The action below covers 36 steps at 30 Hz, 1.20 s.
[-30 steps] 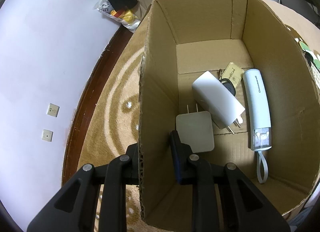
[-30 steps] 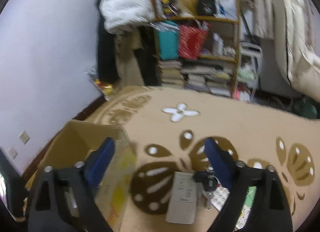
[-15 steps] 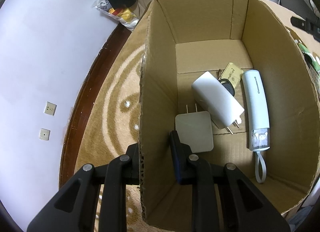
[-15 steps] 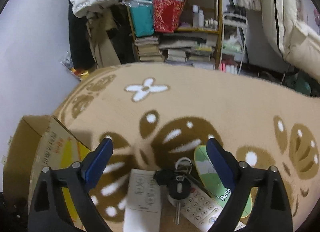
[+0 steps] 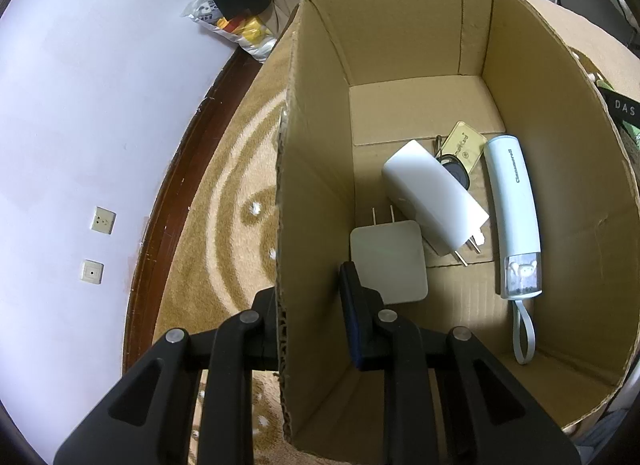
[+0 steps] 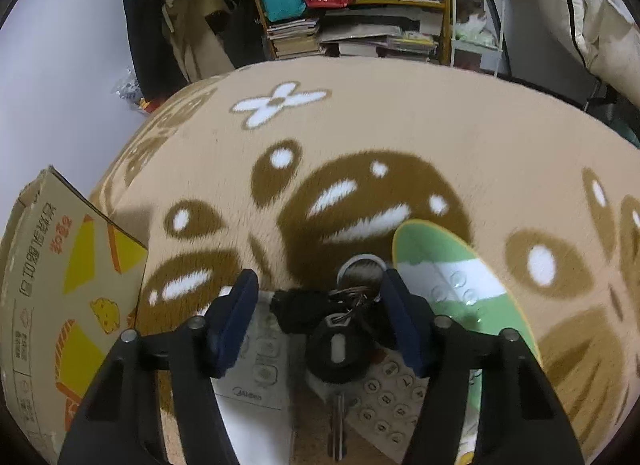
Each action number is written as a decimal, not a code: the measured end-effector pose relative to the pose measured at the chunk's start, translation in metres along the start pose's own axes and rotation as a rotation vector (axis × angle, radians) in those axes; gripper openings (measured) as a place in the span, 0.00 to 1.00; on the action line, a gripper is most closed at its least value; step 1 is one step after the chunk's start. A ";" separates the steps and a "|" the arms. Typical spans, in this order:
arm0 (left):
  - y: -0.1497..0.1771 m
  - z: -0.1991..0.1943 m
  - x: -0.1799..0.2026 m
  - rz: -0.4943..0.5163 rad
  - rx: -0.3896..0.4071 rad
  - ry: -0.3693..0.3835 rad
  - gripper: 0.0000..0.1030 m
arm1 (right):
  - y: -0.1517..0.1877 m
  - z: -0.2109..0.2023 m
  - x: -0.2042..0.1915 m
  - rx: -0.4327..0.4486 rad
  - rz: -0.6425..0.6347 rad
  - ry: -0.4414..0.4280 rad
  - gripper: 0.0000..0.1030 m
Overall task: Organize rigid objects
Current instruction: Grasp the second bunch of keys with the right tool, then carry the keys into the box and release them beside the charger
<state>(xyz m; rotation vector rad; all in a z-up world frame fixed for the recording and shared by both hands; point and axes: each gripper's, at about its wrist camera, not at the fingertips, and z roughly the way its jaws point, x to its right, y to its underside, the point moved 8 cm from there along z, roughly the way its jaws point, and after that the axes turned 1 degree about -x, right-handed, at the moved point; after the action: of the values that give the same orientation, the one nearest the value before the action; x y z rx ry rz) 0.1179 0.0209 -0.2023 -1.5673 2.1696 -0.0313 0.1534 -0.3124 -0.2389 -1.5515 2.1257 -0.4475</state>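
Right hand-held gripper (image 6: 320, 319), jaws just closing but not yet touching, straddles black-headed metal key bunch (image 6: 338, 339): light, rigid, loosely jointed; grip at round head. Left hand-held gripper (image 5: 310, 317) clamps brown cardboard box (image 5: 304, 193) wall.

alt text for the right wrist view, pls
The right claw, jaws apart and just closing, straddles a black key bunch lying on two remotes, a white remote and a keypad remote, on a tan patterned rug. A printed cardboard box stands left; a cluttered shelf fills the background.
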 end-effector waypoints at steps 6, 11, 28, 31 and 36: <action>0.000 0.000 0.000 0.000 -0.001 0.001 0.22 | 0.004 0.001 0.000 -0.015 0.055 -0.073 0.49; 0.000 0.000 -0.002 -0.012 -0.002 0.013 0.22 | 0.005 -0.006 -0.006 0.011 0.034 -0.035 0.43; -0.002 -0.006 -0.006 -0.017 0.016 0.012 0.22 | 0.000 -0.052 -0.026 0.134 0.064 -0.062 0.30; -0.003 -0.008 -0.006 -0.022 0.013 0.020 0.22 | -0.001 -0.063 -0.026 0.161 0.089 -0.078 0.28; -0.003 -0.008 -0.007 -0.023 0.014 0.021 0.22 | -0.005 -0.082 -0.030 0.201 0.099 -0.086 0.27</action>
<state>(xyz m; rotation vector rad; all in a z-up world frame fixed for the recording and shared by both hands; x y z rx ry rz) 0.1191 0.0239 -0.1916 -1.5909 2.1628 -0.0695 0.1199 -0.2862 -0.1628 -1.3248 2.0140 -0.5323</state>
